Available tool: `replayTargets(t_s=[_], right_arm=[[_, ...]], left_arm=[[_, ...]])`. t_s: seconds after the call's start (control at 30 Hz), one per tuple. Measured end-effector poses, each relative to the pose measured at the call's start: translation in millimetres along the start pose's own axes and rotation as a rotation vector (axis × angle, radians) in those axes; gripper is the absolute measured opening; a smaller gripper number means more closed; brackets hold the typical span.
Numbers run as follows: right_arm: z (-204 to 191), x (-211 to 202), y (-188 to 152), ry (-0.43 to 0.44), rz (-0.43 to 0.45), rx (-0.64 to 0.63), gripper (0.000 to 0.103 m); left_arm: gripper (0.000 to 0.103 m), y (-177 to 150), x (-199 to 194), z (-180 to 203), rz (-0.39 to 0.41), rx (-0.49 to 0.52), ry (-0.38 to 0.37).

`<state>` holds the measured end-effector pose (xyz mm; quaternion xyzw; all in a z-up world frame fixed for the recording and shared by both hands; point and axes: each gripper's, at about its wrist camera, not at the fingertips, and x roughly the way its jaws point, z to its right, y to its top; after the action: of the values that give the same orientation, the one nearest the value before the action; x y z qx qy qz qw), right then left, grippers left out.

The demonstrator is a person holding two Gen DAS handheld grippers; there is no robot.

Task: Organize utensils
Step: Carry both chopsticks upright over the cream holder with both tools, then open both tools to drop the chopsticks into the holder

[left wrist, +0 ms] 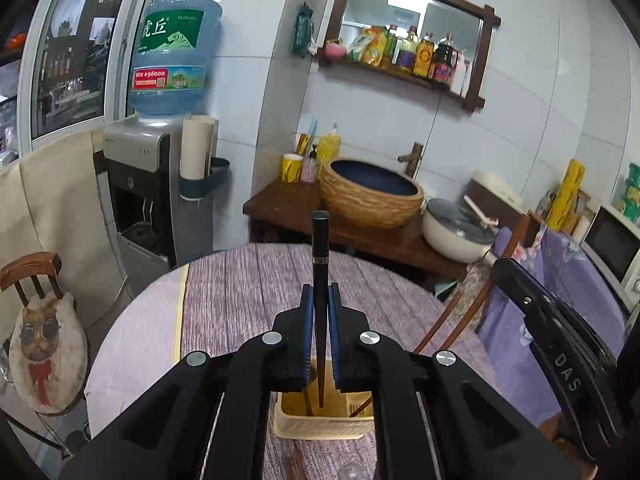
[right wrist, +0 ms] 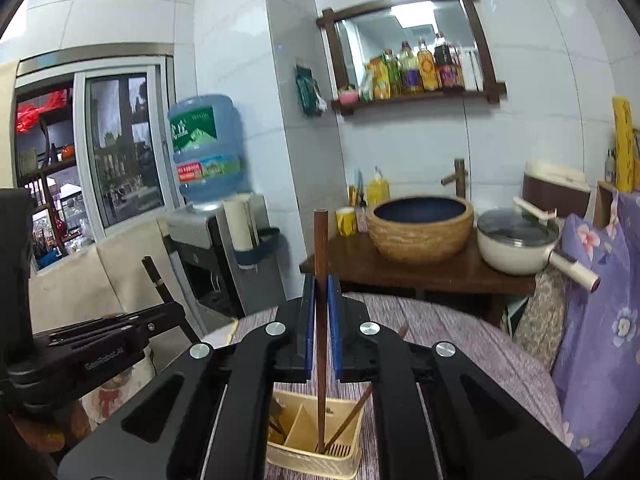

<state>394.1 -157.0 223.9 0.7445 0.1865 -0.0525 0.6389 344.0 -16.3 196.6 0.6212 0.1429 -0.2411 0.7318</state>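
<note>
My left gripper is shut on a black chopstick, held upright with its tip down inside a cream plastic utensil holder on the round table. My right gripper is shut on a brown wooden chopstick, also upright, its tip in the right compartment of the same holder. Another brown chopstick leans in that compartment. The right gripper shows at the right of the left wrist view; the left gripper with its black chopstick shows at the left of the right wrist view.
The round table has a purple striped cloth. Behind it stand a wooden counter with a woven basin and a cream pot, a water dispenser, and a chair with a cat cushion at the left.
</note>
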Motion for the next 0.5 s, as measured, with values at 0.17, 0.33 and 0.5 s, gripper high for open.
replayTargets(t_s=[0.17, 0.33, 0.5], right_arm=[[11, 15, -29, -0.009, -0.046, 0.026, 0.007], [20, 24, -52, -0.016, -0.077, 0.038, 0.007], [23, 24, -64, -0.027, -0.076, 0.026, 0.007]], left_arm=[[0.008, -24, 18, -2, -0.048, 0.016, -0.002], [0.008, -45, 37, -4, -0.104, 0.017, 0.01], [0.009, -60, 41, -3, -0.092, 0.042, 0.029]])
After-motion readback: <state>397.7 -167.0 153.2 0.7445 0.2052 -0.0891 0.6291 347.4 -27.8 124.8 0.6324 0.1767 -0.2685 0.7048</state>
